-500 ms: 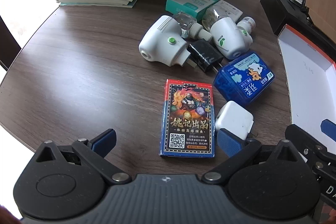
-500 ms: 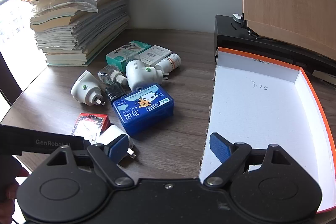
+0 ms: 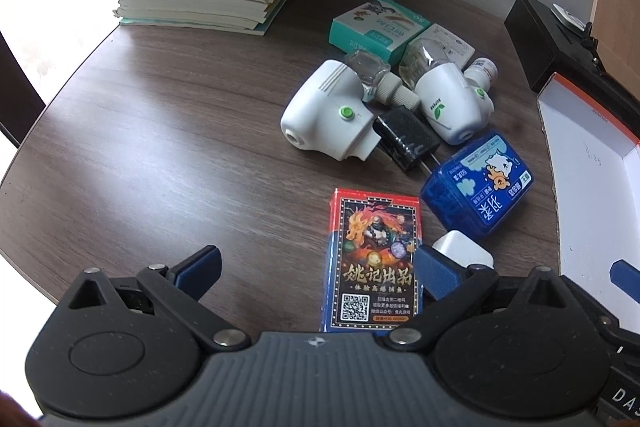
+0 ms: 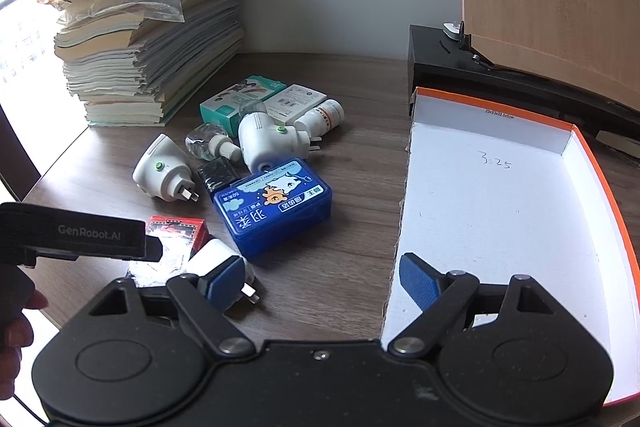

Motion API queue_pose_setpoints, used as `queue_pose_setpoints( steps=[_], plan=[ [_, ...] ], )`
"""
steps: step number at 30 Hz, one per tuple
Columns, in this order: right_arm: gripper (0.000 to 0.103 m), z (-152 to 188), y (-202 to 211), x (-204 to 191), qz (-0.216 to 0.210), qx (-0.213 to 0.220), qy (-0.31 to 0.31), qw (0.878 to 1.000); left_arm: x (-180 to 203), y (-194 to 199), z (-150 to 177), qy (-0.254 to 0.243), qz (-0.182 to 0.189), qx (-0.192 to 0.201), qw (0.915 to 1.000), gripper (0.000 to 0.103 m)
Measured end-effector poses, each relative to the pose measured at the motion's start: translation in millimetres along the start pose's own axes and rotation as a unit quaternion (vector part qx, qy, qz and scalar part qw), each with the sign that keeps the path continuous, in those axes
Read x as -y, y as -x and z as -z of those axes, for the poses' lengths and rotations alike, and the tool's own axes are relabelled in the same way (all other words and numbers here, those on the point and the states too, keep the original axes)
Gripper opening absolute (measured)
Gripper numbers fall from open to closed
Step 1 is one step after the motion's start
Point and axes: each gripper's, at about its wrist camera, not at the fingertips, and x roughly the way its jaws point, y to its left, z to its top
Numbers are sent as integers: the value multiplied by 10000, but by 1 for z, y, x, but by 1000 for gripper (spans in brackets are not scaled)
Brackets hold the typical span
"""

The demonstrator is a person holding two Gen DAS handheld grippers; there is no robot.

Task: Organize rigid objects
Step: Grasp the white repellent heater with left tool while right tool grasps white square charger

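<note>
Red card box [image 3: 372, 263] lies lengthwise between our left gripper's [image 3: 316, 267] spread, empty jaws; right gripper [image 4: 320, 283], also spread, sits farther off.

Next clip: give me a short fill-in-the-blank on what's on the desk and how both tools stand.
1. Both the left tool and right tool are ____.
2. The orange-rimmed box holds ____ objects.
3. The card pack lies on the ____.
4. The translucent case is coloured ____.

Missing: open; no; desk; blue
</note>
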Motion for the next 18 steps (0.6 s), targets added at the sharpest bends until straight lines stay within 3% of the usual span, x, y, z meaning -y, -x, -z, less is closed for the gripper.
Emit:
queue_pose_setpoints(
  steps=[6,14,18],
  plan=[
    [99,-3,-6,-11,-3,-10,-24,10000,-8,-4,-18,-185,107,136,9997,103],
    [99,-7,-18,-26,169,-29,-118,9998,-12,-28,-50,-859,351,204,9955,103],
    [99,-9,-27,-32,331,-52,-240,9992,-8,-47,-62,-1314,632,151,9892,103]
  ],
)
